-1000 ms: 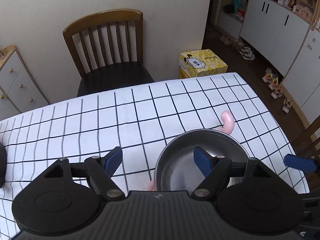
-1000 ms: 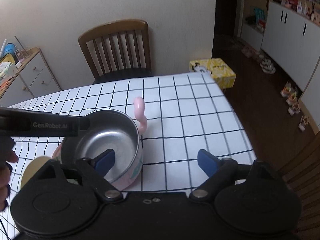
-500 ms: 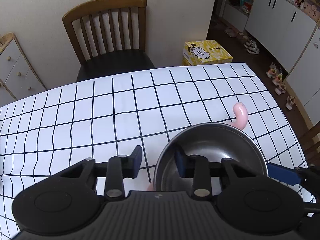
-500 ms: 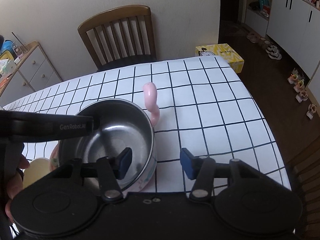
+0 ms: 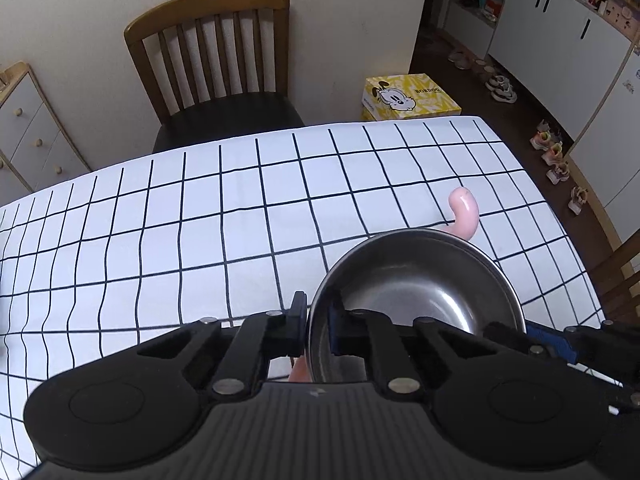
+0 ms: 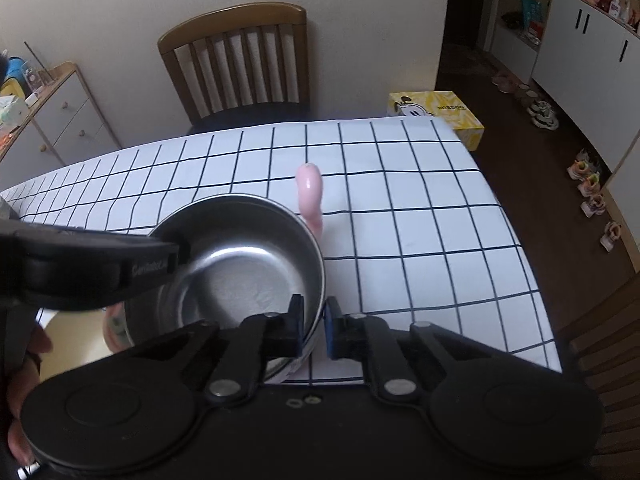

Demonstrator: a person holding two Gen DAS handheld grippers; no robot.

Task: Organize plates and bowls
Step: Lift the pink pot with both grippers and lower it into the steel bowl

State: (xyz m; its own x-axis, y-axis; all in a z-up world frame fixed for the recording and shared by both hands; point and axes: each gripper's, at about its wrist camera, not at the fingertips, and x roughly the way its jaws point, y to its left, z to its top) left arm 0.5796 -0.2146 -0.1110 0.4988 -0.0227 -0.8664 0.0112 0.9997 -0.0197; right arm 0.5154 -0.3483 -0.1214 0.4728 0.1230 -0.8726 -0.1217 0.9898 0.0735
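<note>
The right wrist view alone shows a pale round plate (image 6: 76, 336) lying under the left edge of the stainless-steel bowl with a pink outer shell and a curled pink handle (image 6: 248, 264), and the person's hand (image 6: 24, 364) at the left frame edge. The left wrist view shows the bowl (image 5: 416, 288) from its other side, with the right gripper (image 5: 560, 344) at its far rim.

Legible writing: "BOBDOG" on the yellow cartoon-dog box (image 5: 408, 96) on the floor beyond the table; a partly legible "GenRobot" mark on the left gripper's body.

The bowl sits on the white tablecloth with a black grid (image 5: 200, 216), towards its right end. The left gripper (image 5: 316, 328) is narrowed onto the bowl's left rim, one finger outside the wall and one inside. The right gripper (image 6: 314, 330) pinches the right rim likewise, its left finger inside the bowl.
</note>
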